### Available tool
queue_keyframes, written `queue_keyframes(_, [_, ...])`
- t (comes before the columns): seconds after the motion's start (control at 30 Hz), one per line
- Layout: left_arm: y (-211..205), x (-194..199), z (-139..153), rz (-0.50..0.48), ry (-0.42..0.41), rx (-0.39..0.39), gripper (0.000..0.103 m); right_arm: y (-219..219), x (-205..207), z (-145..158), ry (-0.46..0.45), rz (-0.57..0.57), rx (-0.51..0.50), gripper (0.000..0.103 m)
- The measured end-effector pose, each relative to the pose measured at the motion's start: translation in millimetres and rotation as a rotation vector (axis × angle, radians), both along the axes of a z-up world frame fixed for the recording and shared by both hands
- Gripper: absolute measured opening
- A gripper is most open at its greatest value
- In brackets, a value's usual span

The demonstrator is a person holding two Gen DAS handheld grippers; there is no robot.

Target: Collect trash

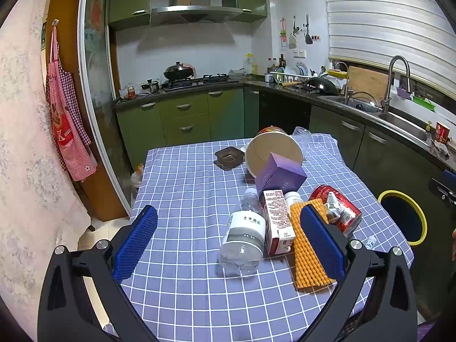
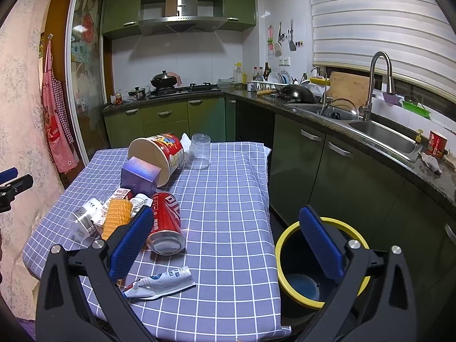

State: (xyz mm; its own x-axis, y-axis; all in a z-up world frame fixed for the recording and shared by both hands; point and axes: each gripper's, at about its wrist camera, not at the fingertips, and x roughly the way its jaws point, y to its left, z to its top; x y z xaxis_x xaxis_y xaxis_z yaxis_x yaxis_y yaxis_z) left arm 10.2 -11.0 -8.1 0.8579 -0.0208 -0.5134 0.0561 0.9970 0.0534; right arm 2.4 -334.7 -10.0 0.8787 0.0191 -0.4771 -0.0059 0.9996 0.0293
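Observation:
Trash lies on the blue checked tablecloth: a clear plastic bottle on its side, a small carton, an orange foam net, a red can, a purple box and a tipped paper tub. My left gripper is open, with the bottle and carton between its fingers, not touching. In the right wrist view the red can lies ahead and a squashed tube sits near me. My right gripper is open and holds nothing. The yellow-rimmed bin stands beside the table's right edge.
A clear cup stands upside down at the far end and a dark lid lies flat. Green cabinets, a stove and a sink line the back and right walls. An apron hangs at the left.

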Motion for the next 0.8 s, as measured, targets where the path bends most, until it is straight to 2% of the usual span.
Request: queue_keyframes(0.8, [-2.5, 5.4, -5.3, -0.008, 0.027, 0.004, 0.099, 0.7, 2.0, -5.3, 0.010, 0.000, 0.002, 0.097])
